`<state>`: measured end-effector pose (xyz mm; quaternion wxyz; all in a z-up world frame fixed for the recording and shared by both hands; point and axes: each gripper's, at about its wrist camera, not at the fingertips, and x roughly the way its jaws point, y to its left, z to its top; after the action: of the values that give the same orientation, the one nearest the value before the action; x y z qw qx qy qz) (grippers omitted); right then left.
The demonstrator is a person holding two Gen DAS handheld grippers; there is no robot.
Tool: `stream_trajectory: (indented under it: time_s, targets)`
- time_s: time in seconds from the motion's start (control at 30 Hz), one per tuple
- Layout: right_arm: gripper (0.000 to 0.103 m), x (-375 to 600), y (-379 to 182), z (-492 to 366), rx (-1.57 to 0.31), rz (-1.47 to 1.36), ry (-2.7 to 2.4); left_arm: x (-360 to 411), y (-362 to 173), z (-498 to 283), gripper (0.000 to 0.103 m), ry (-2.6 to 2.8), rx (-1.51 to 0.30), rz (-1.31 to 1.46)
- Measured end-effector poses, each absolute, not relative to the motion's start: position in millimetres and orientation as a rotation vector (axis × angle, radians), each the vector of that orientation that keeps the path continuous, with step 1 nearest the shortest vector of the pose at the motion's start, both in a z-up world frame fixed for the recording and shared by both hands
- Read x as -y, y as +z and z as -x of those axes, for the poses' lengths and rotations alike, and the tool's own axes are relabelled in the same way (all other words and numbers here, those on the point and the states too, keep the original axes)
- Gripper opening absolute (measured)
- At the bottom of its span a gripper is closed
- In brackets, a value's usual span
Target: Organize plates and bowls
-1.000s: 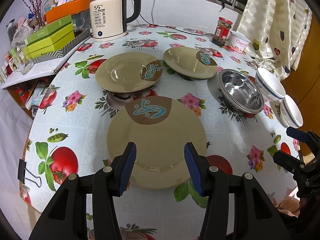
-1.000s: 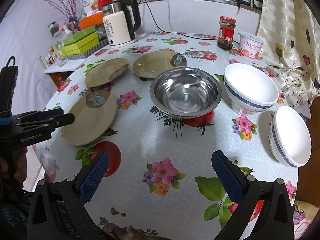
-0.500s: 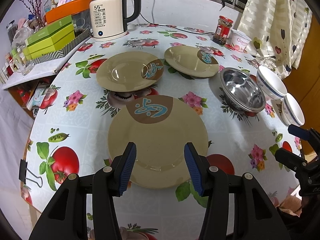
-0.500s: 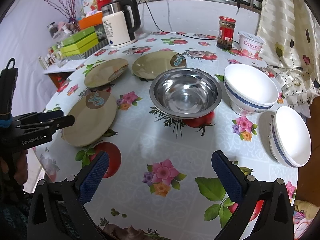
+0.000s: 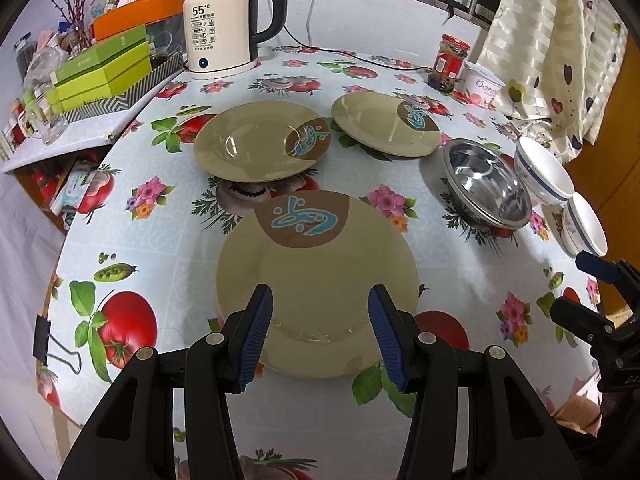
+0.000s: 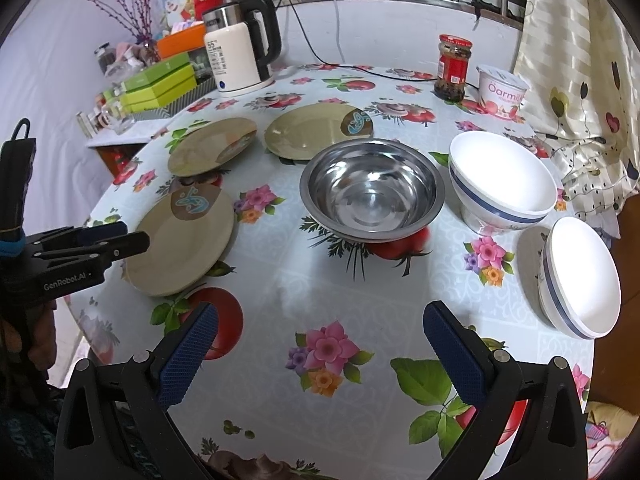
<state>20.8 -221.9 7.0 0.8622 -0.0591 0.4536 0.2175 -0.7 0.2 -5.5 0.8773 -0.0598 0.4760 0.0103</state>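
A: Count, left to right?
B: Three tan plates (image 5: pixel 316 280) are recorded on the table (image 6: pixel 360 300), then one steel bowl (image 6: pixel 372 188), then two white bowls (image 6: pixel 502 184).
A: Tongs?
B: Left gripper (image 5: pixel 320 332) is held narrowly parted over the nearest plate; right gripper (image 6: pixel 320 354) is spread wide, empty.

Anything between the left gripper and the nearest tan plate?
Nothing visible. The left gripper is open, its fingers right over the near rim of the round tan plate with the brown-and-blue patch. No other dish lies between; the steel bowl sits off to the right.
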Motion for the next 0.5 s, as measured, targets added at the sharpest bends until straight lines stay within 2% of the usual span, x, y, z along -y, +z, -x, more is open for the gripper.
stream_trajectory:
  time_s: [0.5]
  targets:
    - [0.103,221.7,10.8,-28.2,-0.951,0.122,0.437,-6.8,-4.6,-1.3,0.051,0.014,-0.988,0.132]
